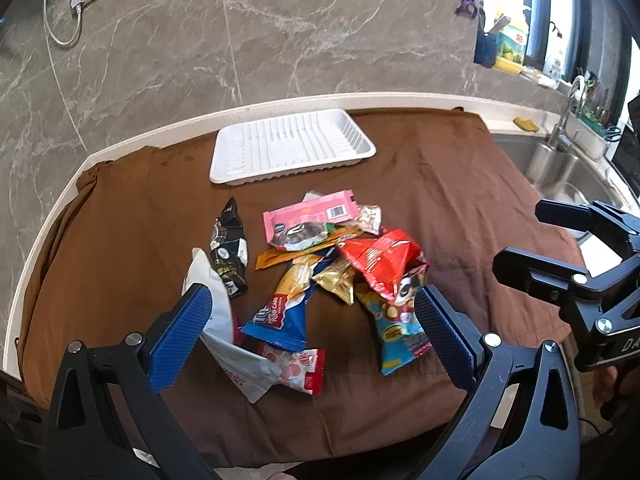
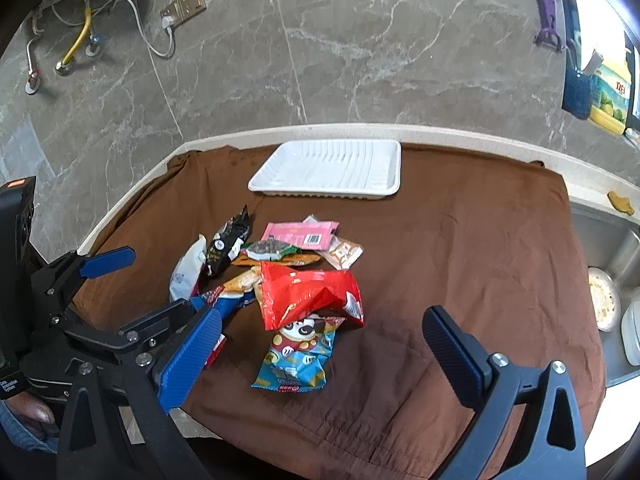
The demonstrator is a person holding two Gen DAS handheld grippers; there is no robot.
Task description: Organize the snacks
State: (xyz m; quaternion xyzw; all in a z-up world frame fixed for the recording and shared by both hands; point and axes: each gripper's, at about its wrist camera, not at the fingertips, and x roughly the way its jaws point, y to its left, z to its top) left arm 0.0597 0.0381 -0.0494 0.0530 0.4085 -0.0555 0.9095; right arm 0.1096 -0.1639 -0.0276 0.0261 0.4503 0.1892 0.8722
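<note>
A pile of several snack packets lies on a brown cloth (image 1: 460,184): a red bag (image 1: 380,260) (image 2: 308,292), a pink packet (image 1: 308,216) (image 2: 300,234), a black packet (image 1: 230,248) (image 2: 228,244), a white bag (image 1: 216,304) (image 2: 186,268), a light-blue panda packet (image 1: 396,332) (image 2: 296,360) and a blue packet (image 1: 280,320). An empty white tray (image 1: 292,146) (image 2: 332,168) sits behind the pile. My left gripper (image 1: 312,320) is open and empty above the pile's near side. My right gripper (image 2: 320,344) is open and empty, right of the left one.
A steel sink (image 1: 560,164) with a tap lies to the right of the cloth. A marble wall with a socket and cable (image 1: 80,0) stands behind the counter. Bottles and a blue cup (image 1: 486,48) stand on the sill at the right.
</note>
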